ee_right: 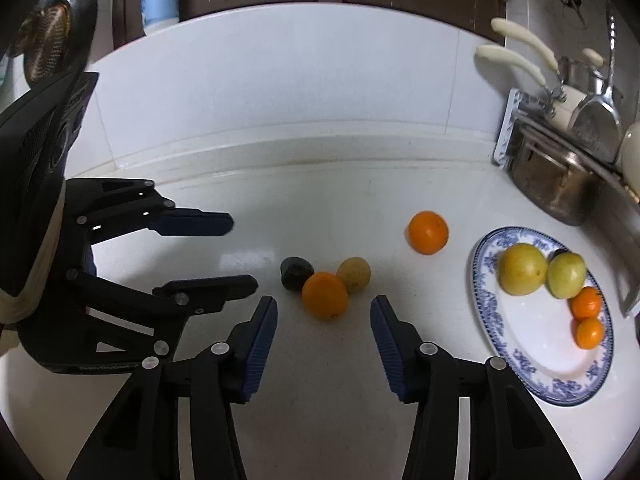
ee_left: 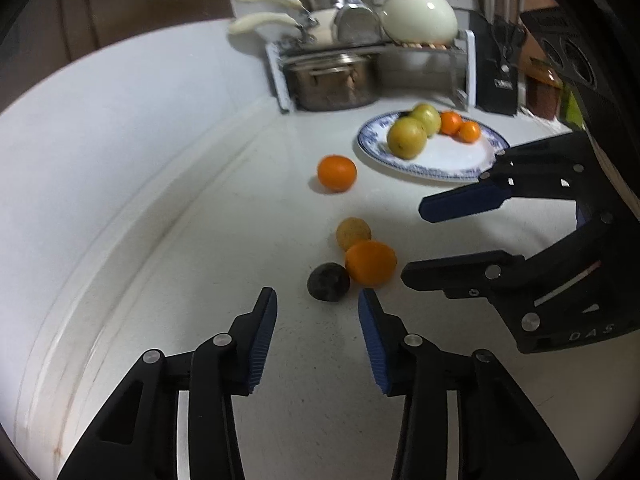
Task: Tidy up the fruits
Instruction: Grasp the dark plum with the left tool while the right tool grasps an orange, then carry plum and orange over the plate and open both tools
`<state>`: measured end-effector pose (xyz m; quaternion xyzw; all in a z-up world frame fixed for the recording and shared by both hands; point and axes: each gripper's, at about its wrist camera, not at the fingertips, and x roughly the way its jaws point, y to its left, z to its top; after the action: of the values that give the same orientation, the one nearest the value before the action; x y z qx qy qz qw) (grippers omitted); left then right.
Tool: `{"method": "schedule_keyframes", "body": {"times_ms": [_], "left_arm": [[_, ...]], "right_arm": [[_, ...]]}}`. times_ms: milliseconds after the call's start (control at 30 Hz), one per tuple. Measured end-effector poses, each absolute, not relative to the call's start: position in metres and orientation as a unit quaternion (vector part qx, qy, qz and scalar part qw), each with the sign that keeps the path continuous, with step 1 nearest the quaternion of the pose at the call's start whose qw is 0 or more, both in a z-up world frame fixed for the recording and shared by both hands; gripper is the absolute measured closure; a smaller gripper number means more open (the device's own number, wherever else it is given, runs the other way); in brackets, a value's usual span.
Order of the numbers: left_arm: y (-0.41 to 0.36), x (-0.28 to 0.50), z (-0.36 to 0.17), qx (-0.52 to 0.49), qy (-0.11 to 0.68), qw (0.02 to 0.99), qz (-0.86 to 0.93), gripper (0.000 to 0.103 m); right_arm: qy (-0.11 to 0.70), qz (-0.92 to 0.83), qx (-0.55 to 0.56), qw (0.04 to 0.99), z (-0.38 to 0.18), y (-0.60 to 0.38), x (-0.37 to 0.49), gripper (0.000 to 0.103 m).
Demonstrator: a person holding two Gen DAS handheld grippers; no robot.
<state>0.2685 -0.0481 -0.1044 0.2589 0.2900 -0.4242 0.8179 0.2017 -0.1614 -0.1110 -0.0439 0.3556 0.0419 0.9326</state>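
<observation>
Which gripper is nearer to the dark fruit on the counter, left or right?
Left. The left gripper is just short of the dark fruit, lined up with it. The right gripper faces the orange beside it.

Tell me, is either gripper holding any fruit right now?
No. The left gripper and right gripper both have empty fingers, short of the orange on the counter.

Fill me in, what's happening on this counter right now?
A person is sorting fruit onto the blue-patterned plate with a pair of tongs in each hand. The plate already holds two yellow-green fruits and two small oranges. The left tongs and right tongs are both open and empty, aimed at a cluster on the counter: an orange, a yellowish fruit and a dark fruit. Another orange sits alone, nearer the plate.
</observation>
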Motion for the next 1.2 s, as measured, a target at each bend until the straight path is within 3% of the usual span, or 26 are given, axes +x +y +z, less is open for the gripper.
{"method": "schedule_keyframes", "body": {"times_ms": [567,767,1200], "left_arm": [[-0.067,0.302,-0.122,0.283,0.313,0.763,-0.490,0.066],[-0.072,0.303,-0.121,0.283,0.314,0.759,-0.495,0.069],[-0.079,0.296,-0.119,0.248,0.334,0.778,-0.471,0.075]], "right_arm": [[0.382,0.056,-0.052,0.921,-0.128,-0.159,0.234,0.060],[0.388,0.063,-0.047,0.918,-0.131,-0.162,0.244,0.072],[0.376,0.036,-0.028,0.925,-0.123,-0.164,0.218,0.072]]}}
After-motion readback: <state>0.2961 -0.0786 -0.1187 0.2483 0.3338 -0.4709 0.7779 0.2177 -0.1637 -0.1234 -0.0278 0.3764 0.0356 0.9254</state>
